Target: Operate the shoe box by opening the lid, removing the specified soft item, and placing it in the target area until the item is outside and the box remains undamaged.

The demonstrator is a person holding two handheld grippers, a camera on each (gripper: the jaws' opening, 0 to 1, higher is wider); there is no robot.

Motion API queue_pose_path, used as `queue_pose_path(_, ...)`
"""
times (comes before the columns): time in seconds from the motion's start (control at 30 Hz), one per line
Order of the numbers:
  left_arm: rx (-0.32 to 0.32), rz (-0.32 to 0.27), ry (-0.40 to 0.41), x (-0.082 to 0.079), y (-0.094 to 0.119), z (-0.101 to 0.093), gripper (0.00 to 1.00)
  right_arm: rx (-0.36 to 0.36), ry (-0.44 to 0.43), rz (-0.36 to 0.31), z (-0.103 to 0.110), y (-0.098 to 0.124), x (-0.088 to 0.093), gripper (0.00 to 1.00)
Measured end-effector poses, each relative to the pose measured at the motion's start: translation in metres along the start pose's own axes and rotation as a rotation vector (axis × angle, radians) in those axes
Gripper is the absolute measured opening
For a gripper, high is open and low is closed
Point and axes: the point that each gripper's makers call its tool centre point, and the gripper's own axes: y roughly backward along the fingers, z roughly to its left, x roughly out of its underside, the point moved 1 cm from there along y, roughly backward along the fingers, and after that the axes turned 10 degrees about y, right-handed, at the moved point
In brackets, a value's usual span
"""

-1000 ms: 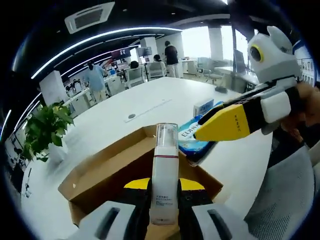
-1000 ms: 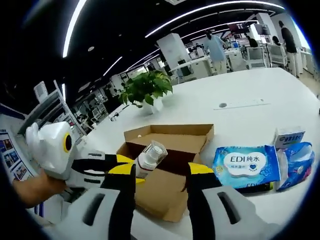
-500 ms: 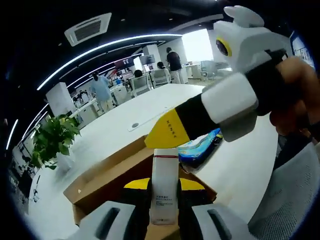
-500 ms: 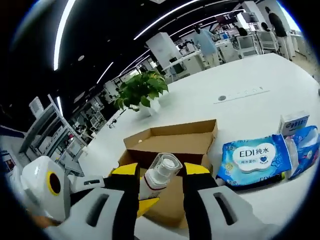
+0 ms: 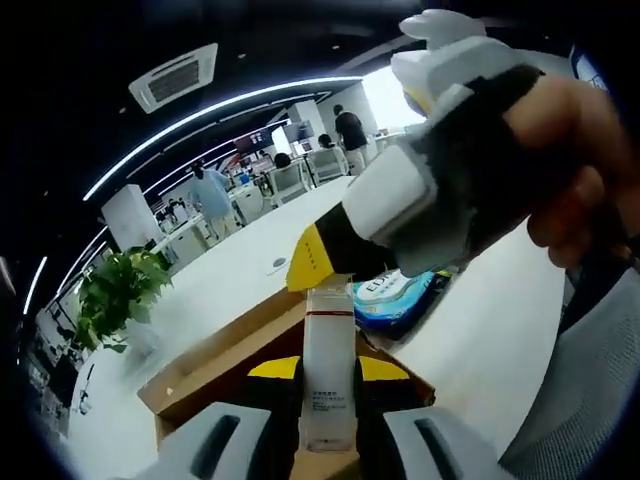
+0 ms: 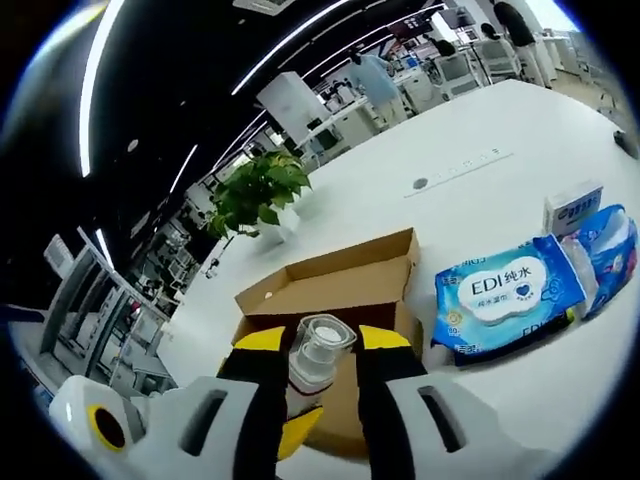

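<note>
A white pump bottle (image 5: 328, 385) with a clear cap stands upright between my left gripper's (image 5: 328, 372) yellow pads, which are shut on its body. It hangs above the open brown shoe box (image 5: 205, 365). My right gripper, held by a hand (image 5: 575, 165), reaches in from the right, and one of its yellow fingertips (image 5: 312, 262) covers the bottle's top. In the right gripper view, my right gripper (image 6: 322, 340) has its jaws pressed on both sides of the bottle's cap (image 6: 322, 350). The left gripper's white body (image 6: 105, 428) shows at the lower left, and the shoe box (image 6: 345, 285) lies behind.
On the white table (image 6: 470, 190) right of the box lie a blue EDI wipes pack (image 6: 510, 295), a blue bag (image 6: 612, 240) and a small white carton (image 6: 572, 207). A potted plant (image 6: 255, 192) stands behind the box. People and desks fill the far background.
My right gripper has swung in over the bottle and its jaws have narrowed around the cap. The left gripper keeps its hold on the bottle over the box.
</note>
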Motion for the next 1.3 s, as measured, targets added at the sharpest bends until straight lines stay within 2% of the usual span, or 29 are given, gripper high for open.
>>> queue_pose_path(0.2, -0.002, -0.011, 0.029, 0.003, -0.001, -0.004, 0.19, 0.044, -0.03, 0.009, -0.004, -0.002, 0.004, 0.23)
queue_pose_path(0.37, 0.013, -0.022, 0.106, 0.003, -0.004, -0.009, 0.19, 0.075, -0.053, 0.008, -0.009, -0.003, 0.005, 0.23)
queue_pose_path(0.67, 0.025, -0.036, 0.117, 0.003, -0.004, -0.017, 0.19, 0.1, -0.076, 0.004, -0.016, -0.001, 0.007, 0.22)
queue_pose_path(0.87, 0.046, -0.03, 0.11, 0.006, -0.006, -0.02, 0.2, 0.089, -0.052, 0.01, -0.016, 0.001, 0.009, 0.2)
queue_pose_path(1.03, 0.078, -0.038, 0.07, 0.004, -0.008, -0.024, 0.22, 0.078, -0.012, 0.002, -0.014, 0.002, 0.006, 0.2)
queue_pose_path(1.3, 0.14, -0.033, 0.111, -0.001, -0.008, -0.021, 0.24, 0.047, 0.052, -0.018, -0.014, 0.002, -0.002, 0.19)
